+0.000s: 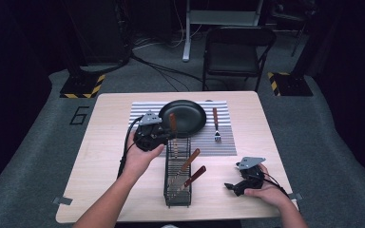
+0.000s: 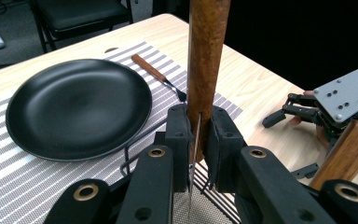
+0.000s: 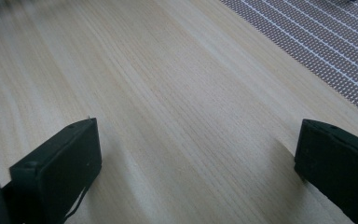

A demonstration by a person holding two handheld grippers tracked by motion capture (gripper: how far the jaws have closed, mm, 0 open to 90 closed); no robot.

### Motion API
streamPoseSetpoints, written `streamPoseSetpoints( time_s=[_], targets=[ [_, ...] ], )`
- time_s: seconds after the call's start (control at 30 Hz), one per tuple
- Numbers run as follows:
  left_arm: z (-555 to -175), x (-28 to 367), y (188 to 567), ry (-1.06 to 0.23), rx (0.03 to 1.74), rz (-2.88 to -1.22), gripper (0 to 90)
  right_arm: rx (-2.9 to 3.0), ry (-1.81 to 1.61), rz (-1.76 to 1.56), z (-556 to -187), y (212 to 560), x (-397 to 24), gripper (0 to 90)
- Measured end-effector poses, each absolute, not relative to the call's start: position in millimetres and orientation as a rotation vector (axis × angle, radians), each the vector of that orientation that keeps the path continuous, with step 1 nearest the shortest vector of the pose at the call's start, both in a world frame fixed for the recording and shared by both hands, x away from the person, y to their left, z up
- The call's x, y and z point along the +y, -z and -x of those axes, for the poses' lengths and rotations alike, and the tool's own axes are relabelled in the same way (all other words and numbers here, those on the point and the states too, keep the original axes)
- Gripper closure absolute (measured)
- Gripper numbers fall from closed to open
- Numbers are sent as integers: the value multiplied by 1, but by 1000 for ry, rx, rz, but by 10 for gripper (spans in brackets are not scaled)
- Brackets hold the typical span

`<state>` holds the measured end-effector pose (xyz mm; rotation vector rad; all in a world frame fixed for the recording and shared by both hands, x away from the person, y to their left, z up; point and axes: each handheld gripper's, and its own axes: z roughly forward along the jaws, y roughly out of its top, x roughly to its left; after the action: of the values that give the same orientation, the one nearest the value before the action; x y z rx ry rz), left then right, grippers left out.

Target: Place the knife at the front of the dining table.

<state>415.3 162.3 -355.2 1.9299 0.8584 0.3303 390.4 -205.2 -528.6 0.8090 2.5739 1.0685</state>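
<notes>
Two hand-held black two-jaw grippers at a pale wooden table [image 1: 100,190]. Right gripper [image 1: 231,186] nearest, low near the table's front right edge, hand cupped behind it, pointing left; in the right gripper view its jaws stand wide apart over bare wood, nothing between them. Left gripper [image 1: 170,135] farther in, forearm coming up from the bottom edge, hand wrapped around the body, pointing right over the far end of the black wire cutlery basket [image 1: 177,197]. Its jaws are clamped on an upright wooden-handled knife [image 2: 205,70]: in the left gripper view the pads pinch the lower end of the brown handle where the thin metal blade begins, blade hanging down toward the basket. Two more wooden-handled utensils [image 1: 190,168] lie tilted in the basket, nearer the front. Beyond, a round black plate [image 1: 183,117] sits on a grey-and-white striped placemat [image 1: 225,142]; a wooden-handled fork [image 1: 216,124] lies on the mat just right of the plate. Black folding chair [image 1: 237,50] past the table.
</notes>
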Motion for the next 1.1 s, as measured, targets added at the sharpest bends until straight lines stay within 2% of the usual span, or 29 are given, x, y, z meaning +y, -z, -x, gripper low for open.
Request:
streamPoseSetpoints(
  time_s=[0.53, 1.1],
  targets=[
    [-416, 164, 329, -354, 837, -1920, 805, 2574, -1068, -809, -390, 529, -205, 0],
    [-416, 193, 299, -384, 860, -1840, 805, 2574, -1068, -809, -390, 529, -205, 0]
  ],
)
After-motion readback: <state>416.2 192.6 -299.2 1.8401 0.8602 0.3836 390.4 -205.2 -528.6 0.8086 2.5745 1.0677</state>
